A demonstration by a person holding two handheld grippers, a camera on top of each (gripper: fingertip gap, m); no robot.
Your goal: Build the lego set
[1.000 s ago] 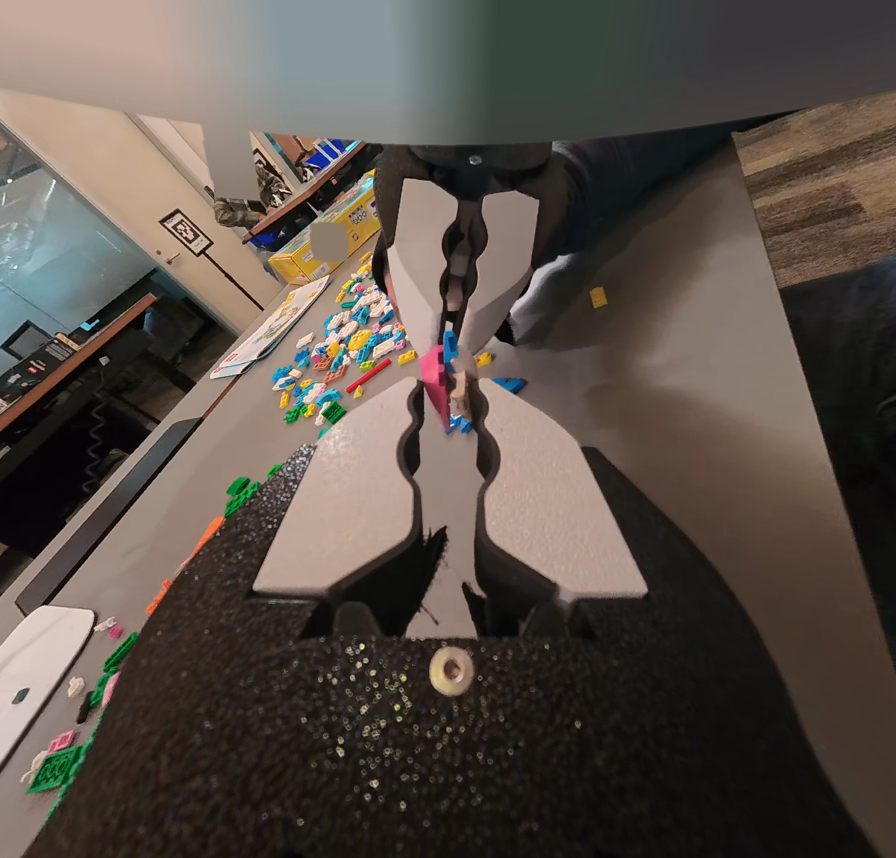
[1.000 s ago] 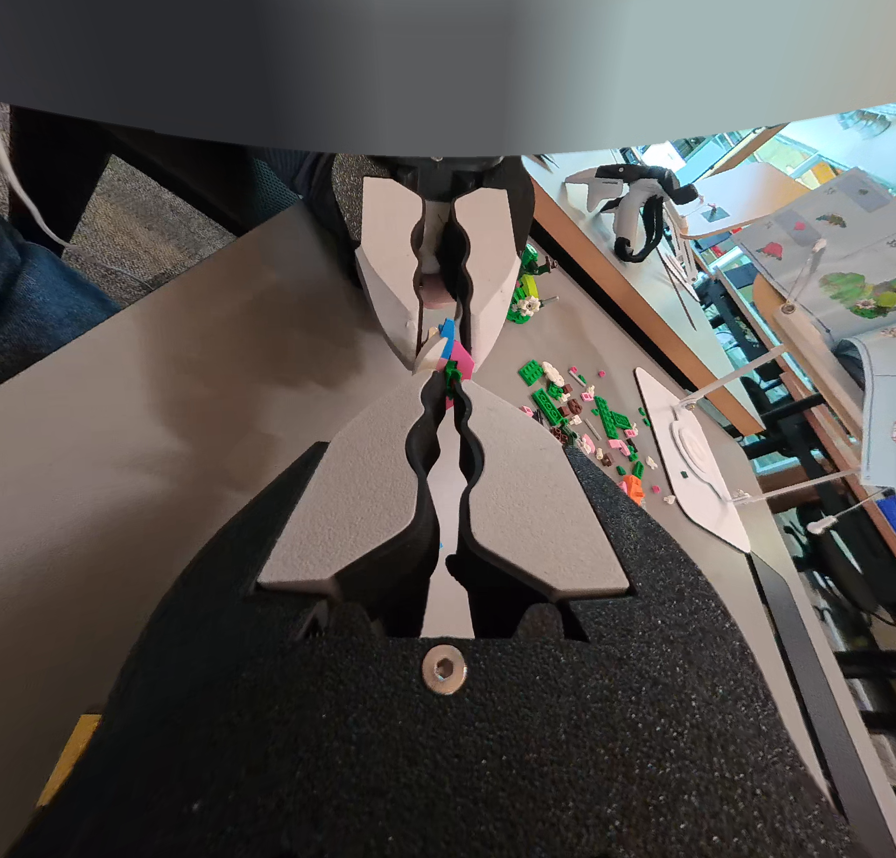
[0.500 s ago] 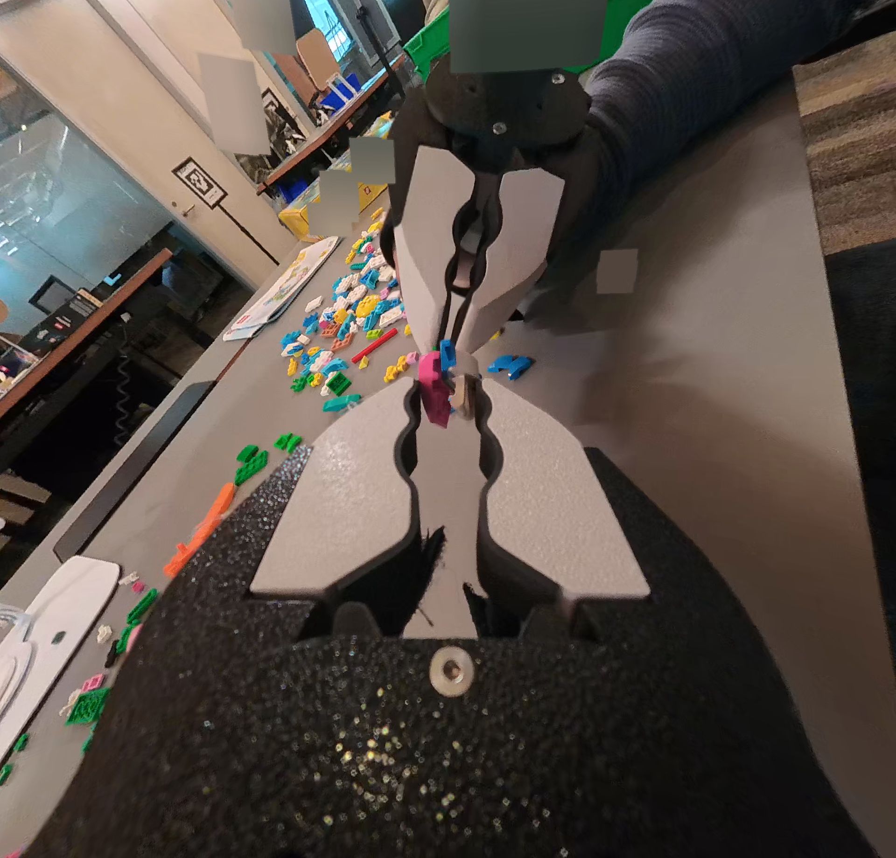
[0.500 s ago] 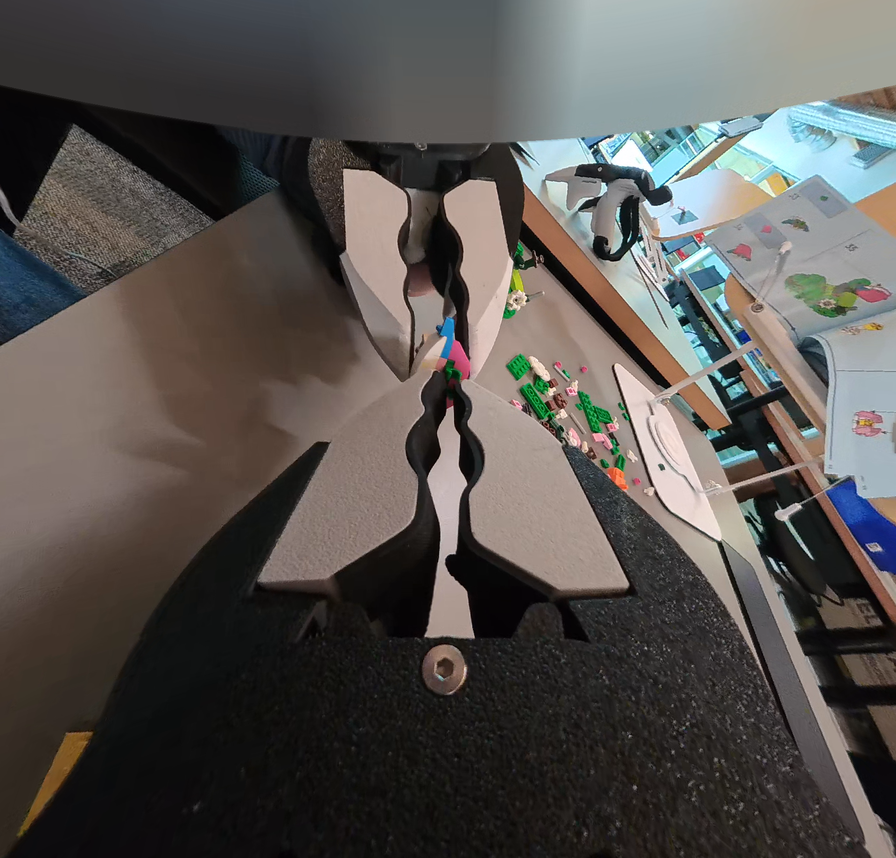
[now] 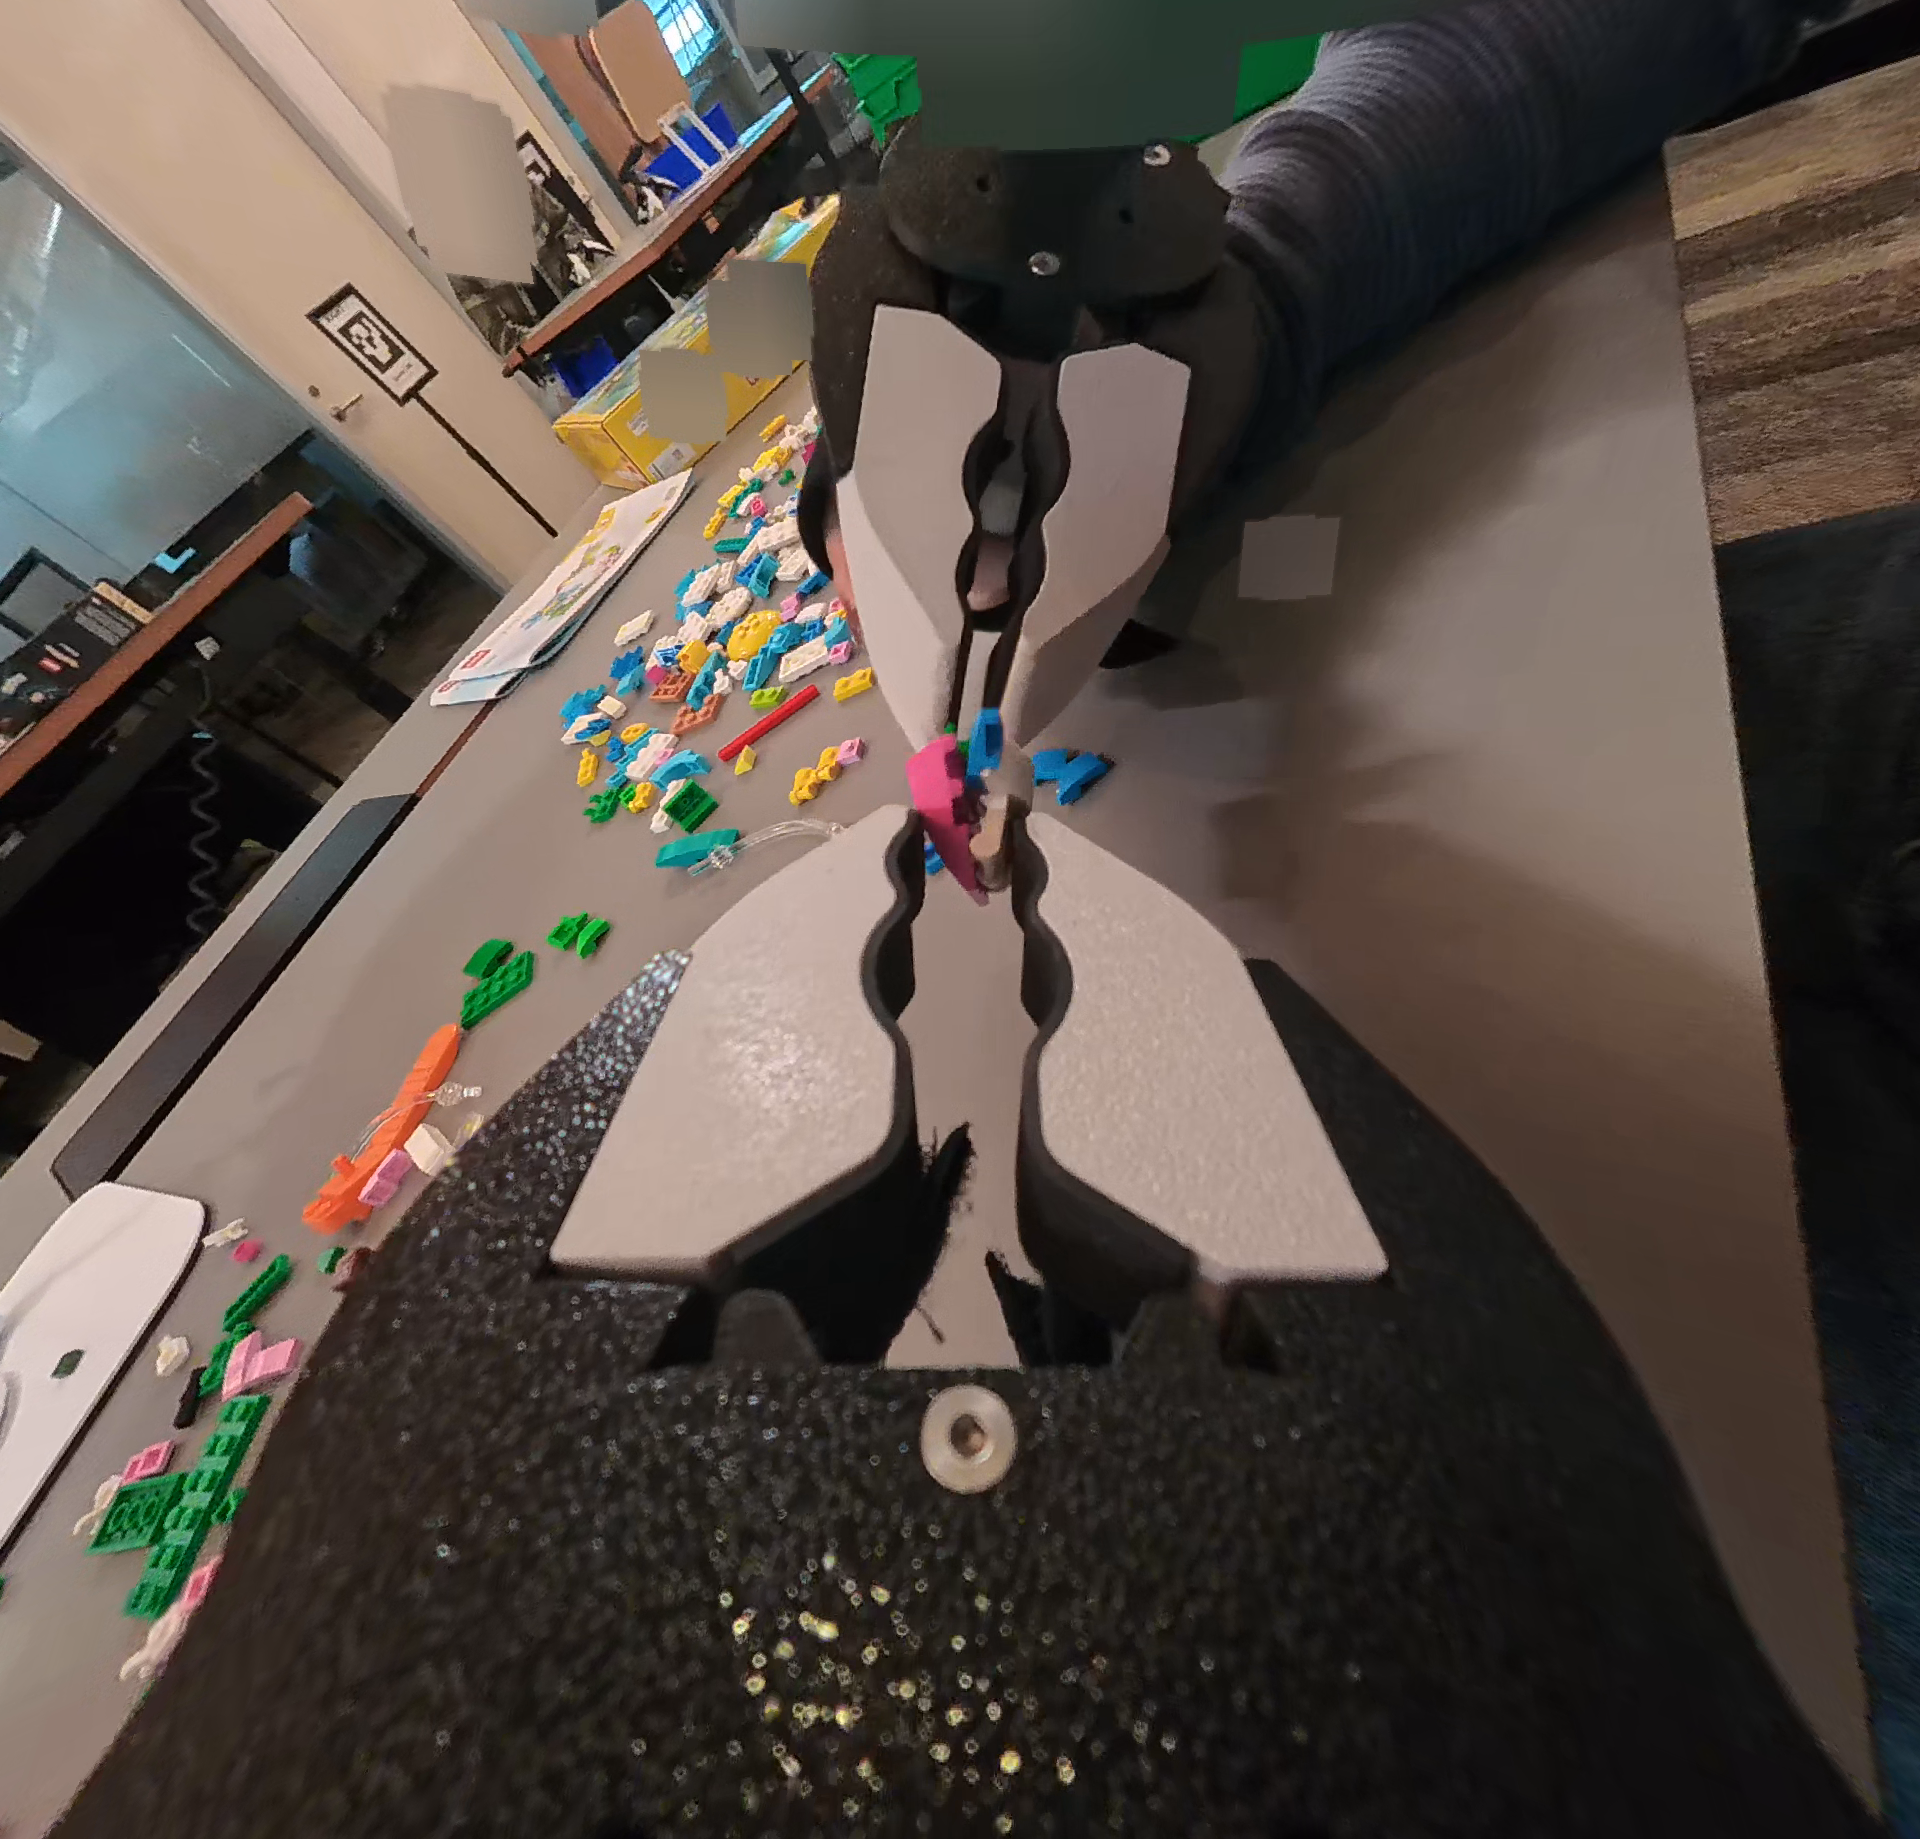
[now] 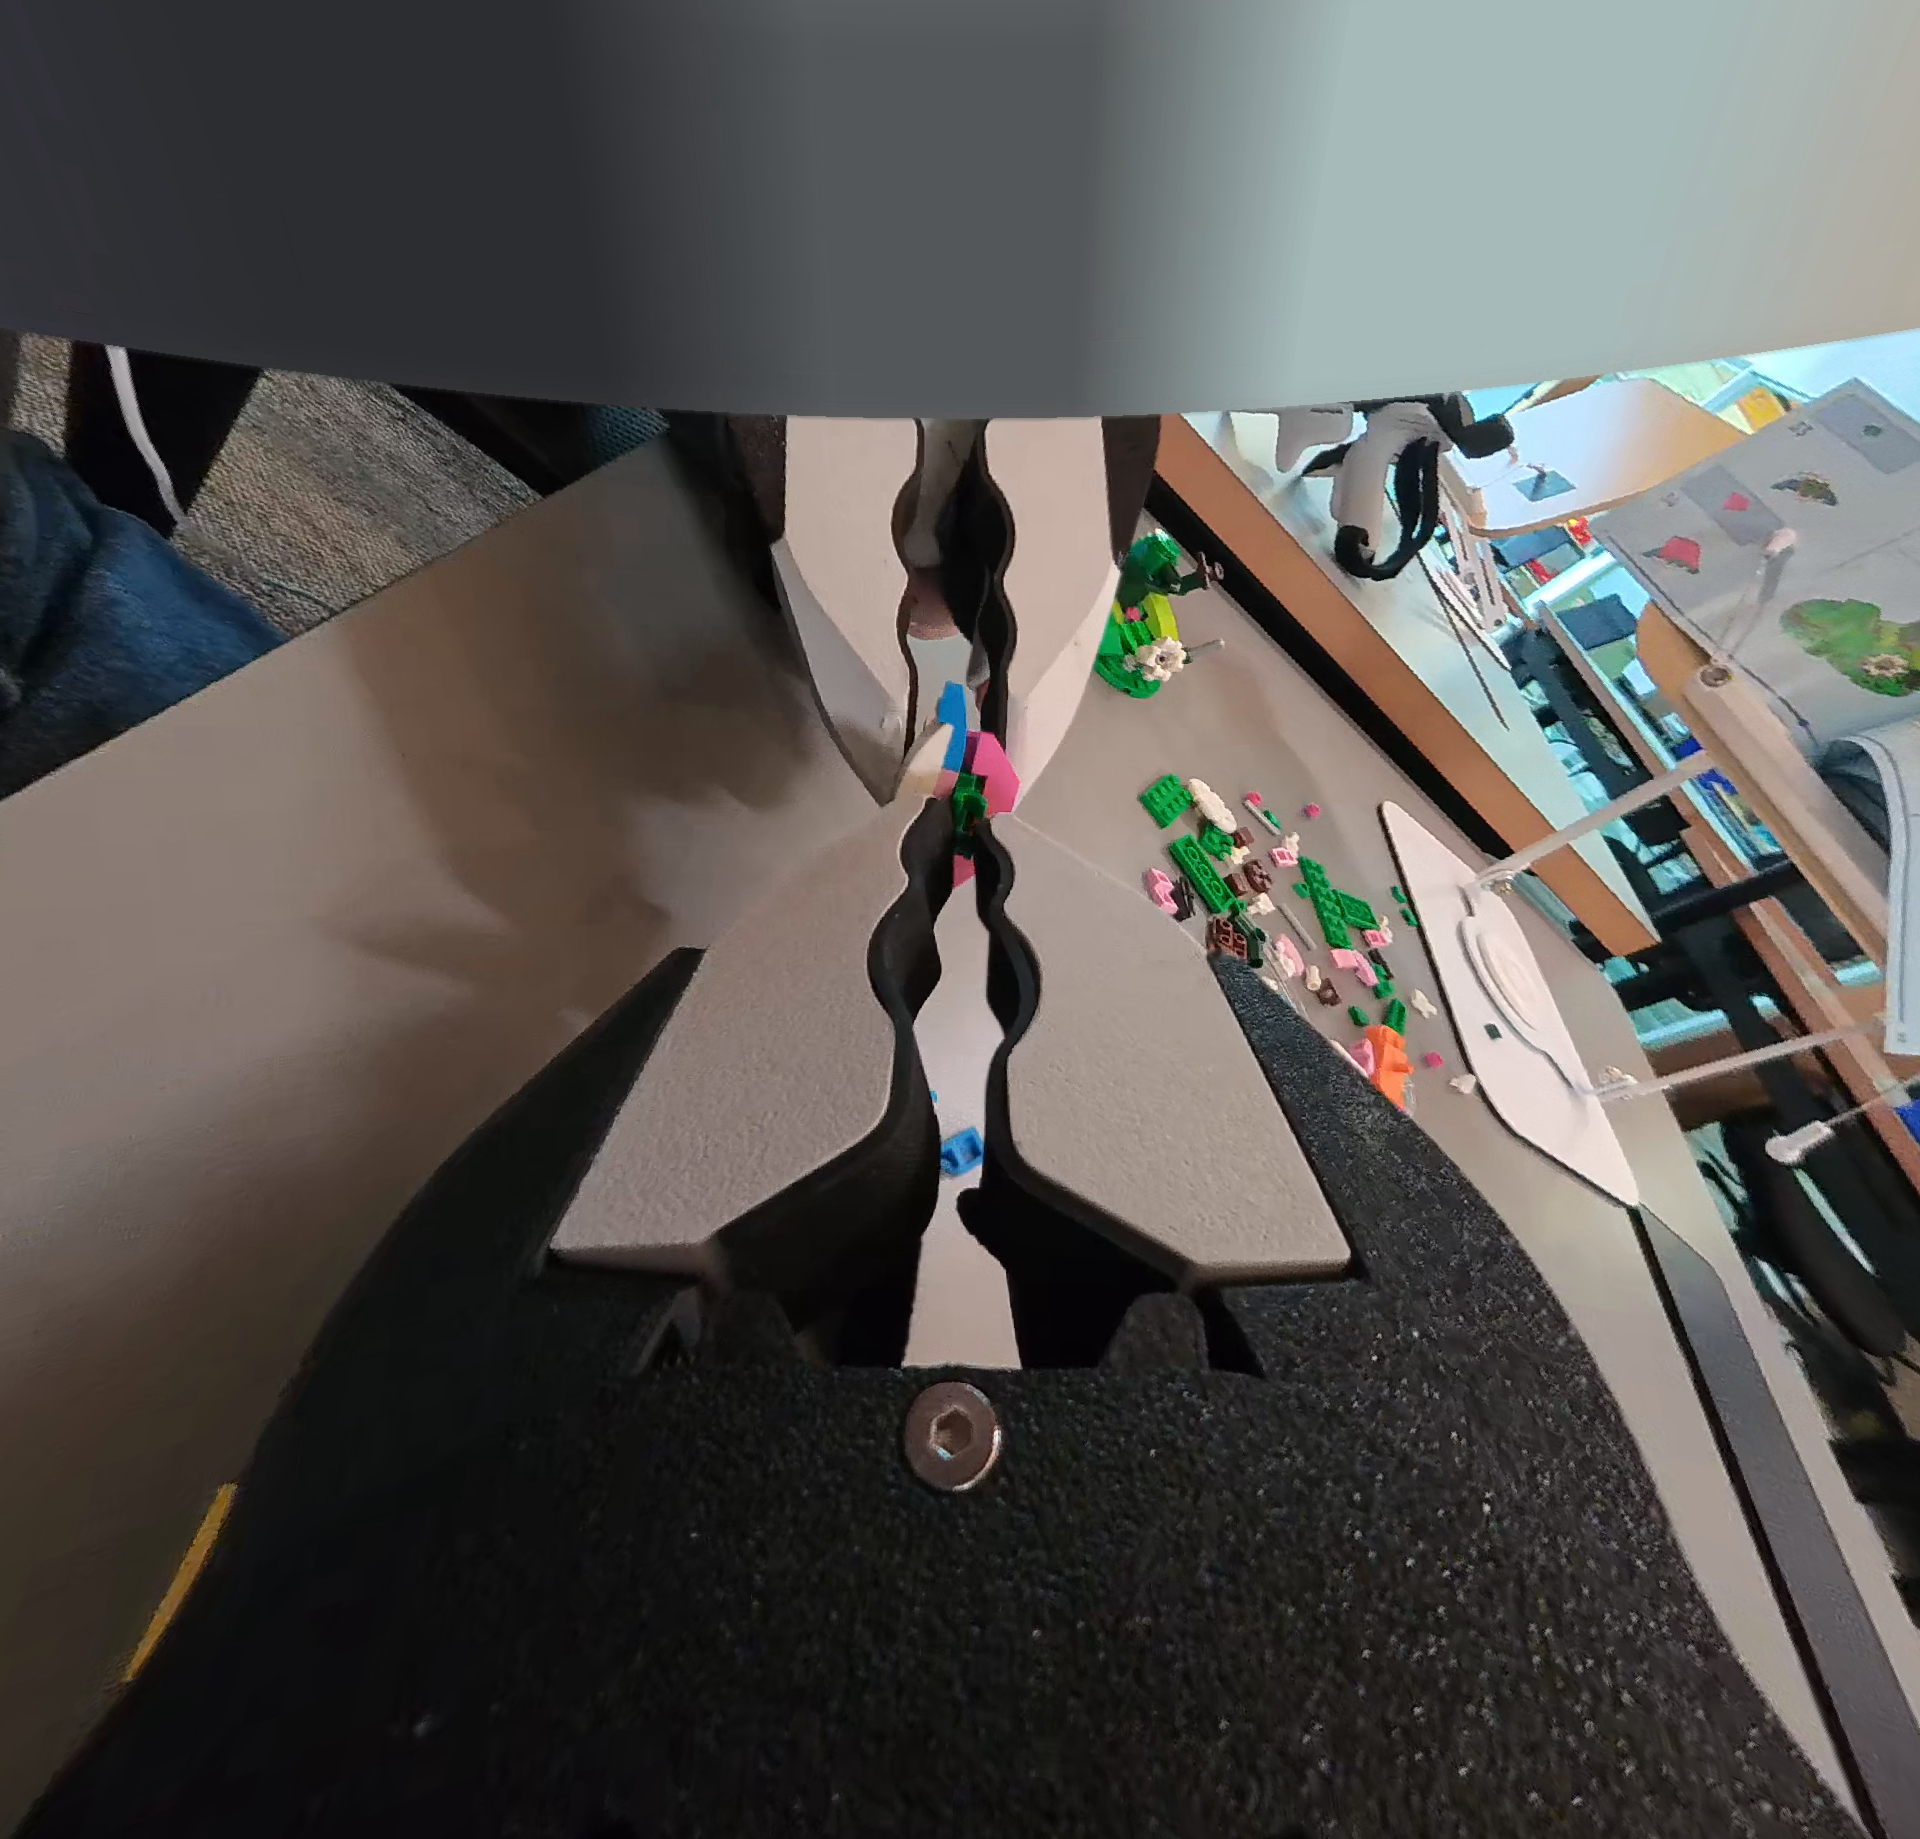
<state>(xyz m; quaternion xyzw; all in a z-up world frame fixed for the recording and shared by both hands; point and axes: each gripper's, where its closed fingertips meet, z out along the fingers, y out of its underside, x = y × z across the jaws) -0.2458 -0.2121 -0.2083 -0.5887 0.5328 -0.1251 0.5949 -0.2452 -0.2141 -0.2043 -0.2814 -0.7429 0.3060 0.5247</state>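
Observation:
My left gripper [image 5: 964, 839] is shut on a small assembly [image 5: 940, 781] of pink, blue and tan bricks and holds it above the grey table [image 5: 1455, 854]. My right gripper [image 5: 982, 724] faces it tip to tip from the far side. In the right wrist view my right gripper [image 6: 964, 833] is shut on a small green piece [image 6: 968, 810]. That piece is pressed against the pink and blue assembly [image 6: 992, 771], held by the left gripper [image 6: 961, 750] opposite. The joint between the green piece and the assembly is hidden by the fingers.
A pile of mixed coloured bricks [image 5: 727, 667], a booklet [image 5: 571, 584] and a yellow box [image 5: 665, 418] lie far left. Green and pink pieces [image 5: 187, 1498], an orange piece [image 5: 395, 1135] and a white stand base [image 5: 73, 1301] lie near left. Blue bricks [image 5: 1070, 771] lie under the grippers. The tips of both grippers are at nearly the same place.
Both grippers stay shut and tip to tip on their pieces. The pair has tilted and shifted a little, so more of the brick pile and the room shows in the left wrist view.

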